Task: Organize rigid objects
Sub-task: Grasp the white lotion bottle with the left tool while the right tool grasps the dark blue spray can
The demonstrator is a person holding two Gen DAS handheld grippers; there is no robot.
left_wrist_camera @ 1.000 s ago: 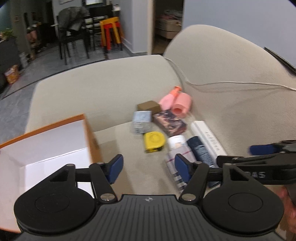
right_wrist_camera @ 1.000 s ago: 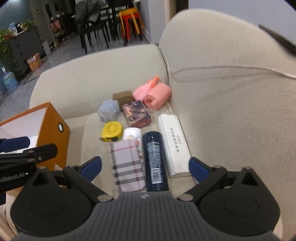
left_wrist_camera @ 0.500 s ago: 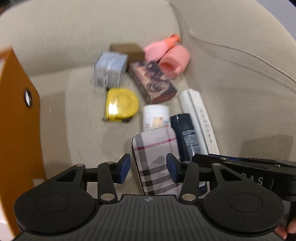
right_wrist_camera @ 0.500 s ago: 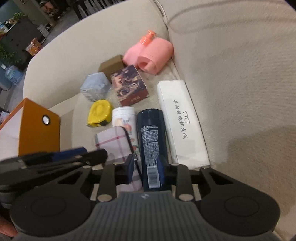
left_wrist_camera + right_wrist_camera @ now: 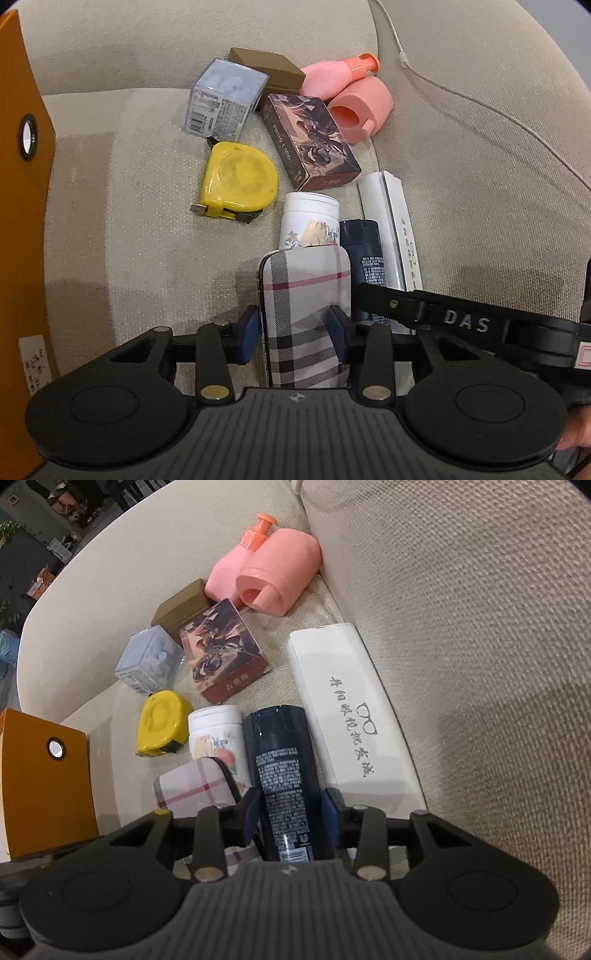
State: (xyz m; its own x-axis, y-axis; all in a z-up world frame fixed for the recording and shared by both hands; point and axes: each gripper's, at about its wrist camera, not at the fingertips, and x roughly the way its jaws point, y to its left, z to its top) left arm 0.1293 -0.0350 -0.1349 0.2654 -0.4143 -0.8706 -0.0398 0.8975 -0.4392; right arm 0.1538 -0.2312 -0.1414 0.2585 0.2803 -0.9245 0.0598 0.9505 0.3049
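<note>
Straddling 2 neighbours at once is the risk here. The left gripper [image 5: 295, 332] has the checked case [image 5: 306, 317] between its jaws, which are closing, pads at or almost at its long sides. The right gripper [image 5: 291, 812] has its jaws around the dark bottle [image 5: 282, 771] but opening, so that grip looks loose. Both things lie on the sofa [image 5: 140, 236], touching each other, with the white jar [image 5: 218, 734] and the white box [image 5: 351, 716] pressed alongside (a tight row). Lifting either could drag a neighbour or let the round bottle roll free, and the 2 grippers, close together, may knock. The orange box [image 5: 44, 786] waits to the left.
</note>
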